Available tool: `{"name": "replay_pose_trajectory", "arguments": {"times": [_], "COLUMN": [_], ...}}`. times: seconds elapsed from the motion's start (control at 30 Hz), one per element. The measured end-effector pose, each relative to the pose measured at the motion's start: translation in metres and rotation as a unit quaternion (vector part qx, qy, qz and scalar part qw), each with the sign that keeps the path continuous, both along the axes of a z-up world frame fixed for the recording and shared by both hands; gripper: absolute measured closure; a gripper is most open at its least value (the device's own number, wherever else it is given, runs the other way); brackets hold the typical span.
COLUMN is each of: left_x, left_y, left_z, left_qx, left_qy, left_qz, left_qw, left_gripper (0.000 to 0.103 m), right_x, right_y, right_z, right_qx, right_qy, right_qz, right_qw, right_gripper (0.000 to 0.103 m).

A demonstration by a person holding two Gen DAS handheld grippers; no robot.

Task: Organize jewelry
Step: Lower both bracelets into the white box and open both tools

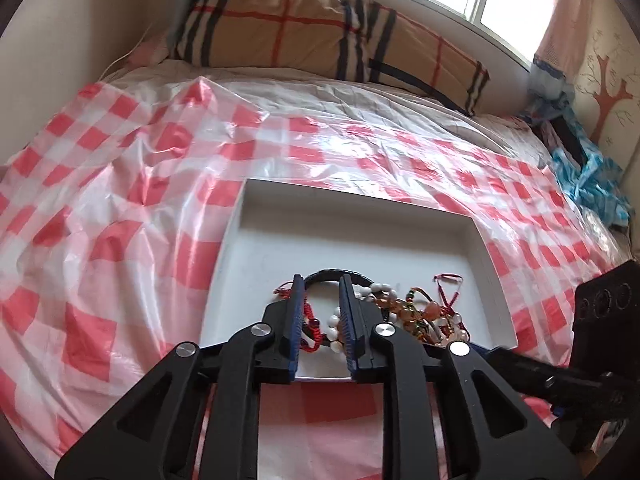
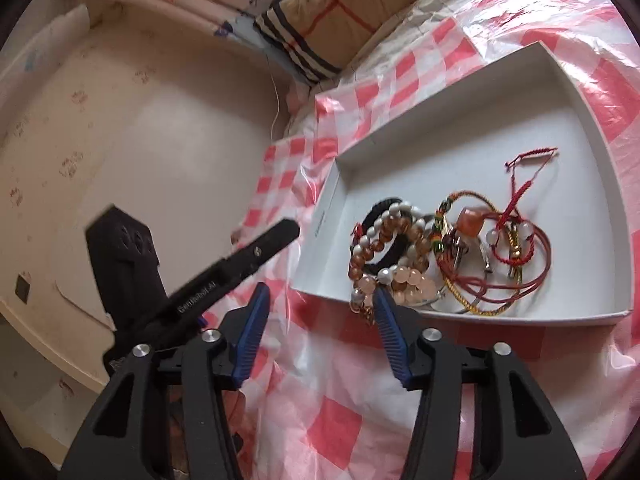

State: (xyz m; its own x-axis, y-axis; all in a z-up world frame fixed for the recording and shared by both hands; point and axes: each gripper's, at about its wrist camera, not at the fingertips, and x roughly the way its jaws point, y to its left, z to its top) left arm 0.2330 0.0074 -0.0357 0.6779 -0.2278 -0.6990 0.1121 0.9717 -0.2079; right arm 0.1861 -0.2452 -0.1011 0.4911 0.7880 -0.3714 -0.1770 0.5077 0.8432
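Observation:
A shallow white box (image 1: pixel 352 194) (image 2: pixel 436 80) lies on a red-and-white checked plastic sheet over a bed. At its near end is a tangle of jewelry (image 1: pixel 416 308) (image 2: pixel 452 256): white and amber bead bracelets (image 2: pixel 384 252), a black band (image 1: pixel 336 273), red cord bracelets (image 2: pixel 528 178) and a multicoloured braid. My left gripper (image 1: pixel 321 286) hovers over the box's near left part, jaws narrowly apart, with beads and red cord showing in the gap below. My right gripper (image 2: pixel 320 290) stands wide open with nothing in it, just short of the box's near wall.
A plaid pillow (image 1: pixel 304 28) lies at the head of the bed under a window. Blue crumpled fabric (image 1: pixel 588 184) sits at the bed's right edge. The checked sheet (image 1: pixel 120 200) is wrinkled. The wall and bed edge (image 2: pixel 160 140) lie left of the box in the right wrist view.

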Motion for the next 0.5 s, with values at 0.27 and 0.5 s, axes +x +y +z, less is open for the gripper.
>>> {"name": "replay_pose_trajectory", "arguments": {"times": [0.27,0.5], "left_x": [-0.021,-0.046], "left_y": [0.004,0.005], "left_z": [0.003,0.012], "left_qx": [0.041,0.083], "left_qy": [-0.015,-0.039], "left_qz": [0.010,0.017], "left_qw": [0.9990,0.9956], "left_gripper": [0.038,0.020], "right_x": [-0.006,0.003], "right_y": [-0.027,0.018], "right_z": [0.000,-0.014], "right_qx": [-0.019,-0.063], "right_qy": [0.010,0.067], "right_qz": [-0.068,0.067], "right_qw": [0.997,0.993], "right_gripper": [0.030,0.029]}}
